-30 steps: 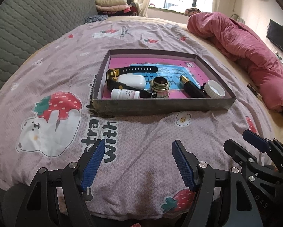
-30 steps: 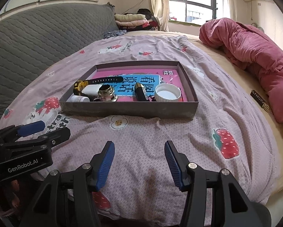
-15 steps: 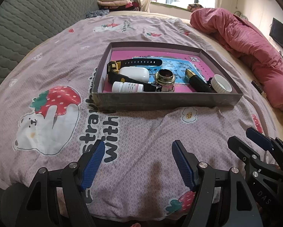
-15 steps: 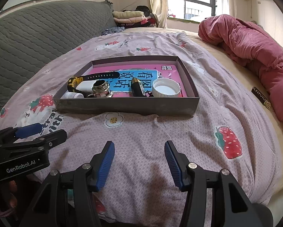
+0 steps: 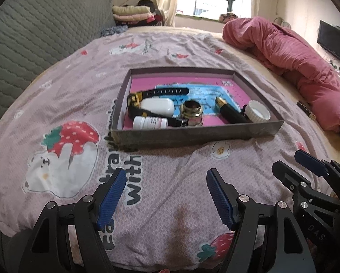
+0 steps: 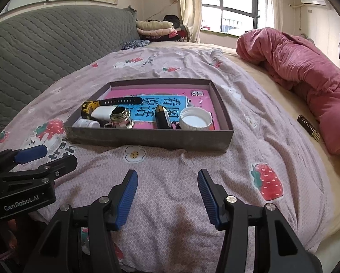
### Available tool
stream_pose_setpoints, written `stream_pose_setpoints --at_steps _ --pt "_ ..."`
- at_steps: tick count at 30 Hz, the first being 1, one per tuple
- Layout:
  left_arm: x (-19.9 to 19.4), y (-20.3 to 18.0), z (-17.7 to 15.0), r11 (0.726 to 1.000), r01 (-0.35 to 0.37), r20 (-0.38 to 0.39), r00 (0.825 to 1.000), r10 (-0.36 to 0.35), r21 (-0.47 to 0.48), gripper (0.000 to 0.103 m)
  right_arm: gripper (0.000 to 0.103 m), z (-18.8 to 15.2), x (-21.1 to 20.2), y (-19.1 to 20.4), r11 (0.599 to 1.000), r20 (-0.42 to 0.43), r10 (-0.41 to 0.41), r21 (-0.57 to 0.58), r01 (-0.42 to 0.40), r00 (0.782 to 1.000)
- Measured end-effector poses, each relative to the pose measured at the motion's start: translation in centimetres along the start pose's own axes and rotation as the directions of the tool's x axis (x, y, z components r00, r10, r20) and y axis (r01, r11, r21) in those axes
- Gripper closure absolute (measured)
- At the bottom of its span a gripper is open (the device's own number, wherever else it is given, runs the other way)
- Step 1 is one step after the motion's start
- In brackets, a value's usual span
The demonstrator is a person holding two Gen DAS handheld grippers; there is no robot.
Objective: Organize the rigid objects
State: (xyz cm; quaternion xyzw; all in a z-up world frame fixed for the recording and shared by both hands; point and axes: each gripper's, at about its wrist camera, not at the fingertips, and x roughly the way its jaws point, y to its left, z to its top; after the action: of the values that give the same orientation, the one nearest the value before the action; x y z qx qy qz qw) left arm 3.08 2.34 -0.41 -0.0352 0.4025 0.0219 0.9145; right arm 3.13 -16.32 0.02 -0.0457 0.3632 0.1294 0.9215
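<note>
A shallow grey box (image 5: 192,134) with a pink and blue floor lies on the bed; it also shows in the right wrist view (image 6: 147,137). In it lie a black and gold watch (image 5: 156,94), a white case (image 5: 157,105), a small white bottle (image 5: 149,122), a brass fitting (image 5: 191,110), a black and gold tube (image 5: 230,111) and a white lid (image 5: 258,113). My left gripper (image 5: 166,195) is open and empty, short of the box. My right gripper (image 6: 167,193) is open and empty, also short of it.
A pink strawberry-print sheet (image 5: 79,91) covers the bed. A red quilt (image 5: 295,56) is bunched at the right, with a small dark item (image 6: 308,127) beside it. A grey padded headboard (image 6: 44,45) stands at the left. Folded clothes (image 6: 156,28) lie by the window.
Both grippers have tilted and shifted slightly, so the box sits a little lower and nearer in view. Both stay open and empty. Nothing in the box has moved.
</note>
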Motion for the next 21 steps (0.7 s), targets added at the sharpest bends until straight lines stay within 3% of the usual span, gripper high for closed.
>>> stream_pose_setpoints --at_steps 11,21 --pt "-1.1 0.4 0.2 1.0 -0.014 0.044 0.999 0.014 0.0 0.028 0.049 0.4 -1.3 -0.3 1.0 0.045 -0.01 0.004 0.01 0.999" --pt "-1.3 0.2 0.2 1.0 -0.017 0.05 0.999 0.017 0.015 0.028 0.049 0.4 -1.2 -0.5 1.0 0.033 -0.004 0.009 0.004 0.999"
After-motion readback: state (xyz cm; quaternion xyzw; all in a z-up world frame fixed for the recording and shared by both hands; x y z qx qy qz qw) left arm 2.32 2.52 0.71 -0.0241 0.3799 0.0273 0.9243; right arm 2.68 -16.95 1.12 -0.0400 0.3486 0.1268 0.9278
